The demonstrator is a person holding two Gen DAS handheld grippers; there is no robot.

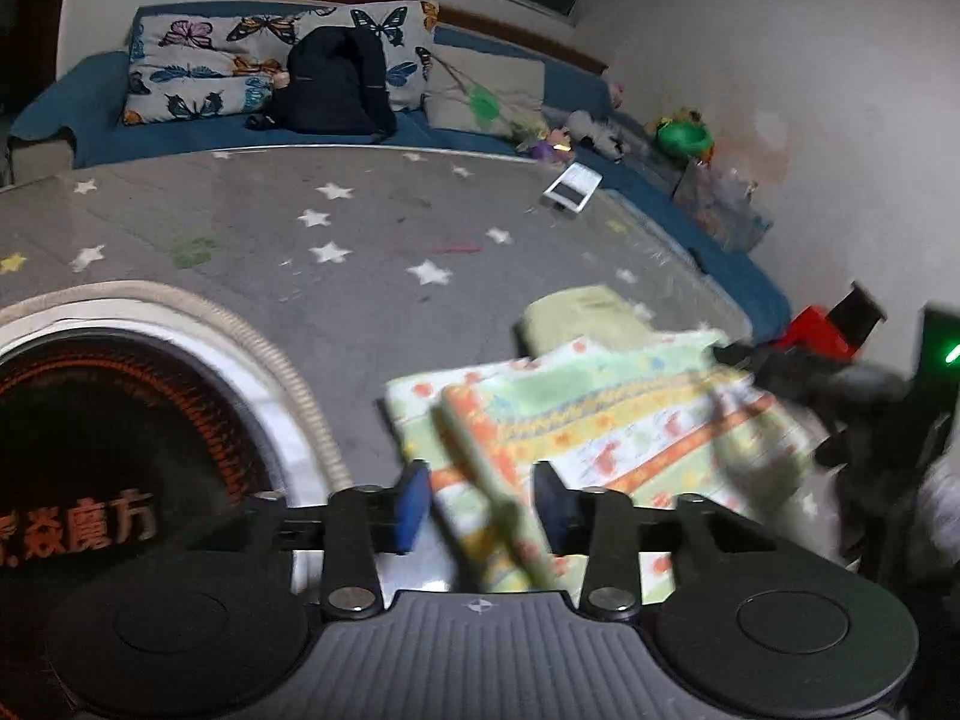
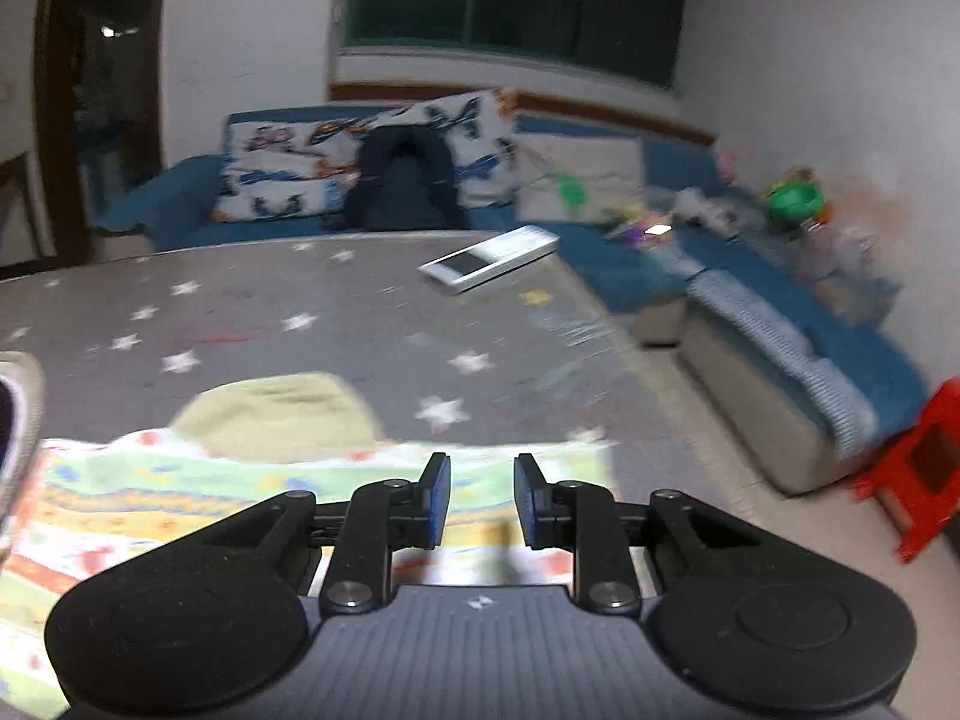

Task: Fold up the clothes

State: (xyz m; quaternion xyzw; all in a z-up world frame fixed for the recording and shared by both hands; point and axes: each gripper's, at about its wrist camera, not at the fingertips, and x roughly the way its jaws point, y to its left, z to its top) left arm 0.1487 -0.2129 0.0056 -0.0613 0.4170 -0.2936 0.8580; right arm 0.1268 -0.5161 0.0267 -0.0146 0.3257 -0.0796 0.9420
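Blue-padded fingers of the left hand-held gripper (image 1: 480, 504) stand parted around a raised ridge of the patterned cloth (image 1: 600, 420); whether the pads actually pinch the fabric is too blurred to tell. That cloth, a printed piece in orange, green and yellow, lies partly doubled over itself on the star-printed worktop (image 1: 270, 228), with a plain pale-green cloth (image 1: 576, 312) just beyond it. From the right side, the right hand-held gripper (image 2: 477, 498) hovers over the cloth's near edge with its jaws apart and nothing between them.

One layer already lies over another, so a fold seems to be under way or being tidied. To do it well, I would judge that both ends of the lifted edge should be held level, carried across together, and laid so the edges meet squarely. Thin fabric like this sags and drags, so pulling it lightly taut before setting it down should keep creases out. A round heater (image 1: 120, 420) sits near left, and the cloth should stay clear of it.
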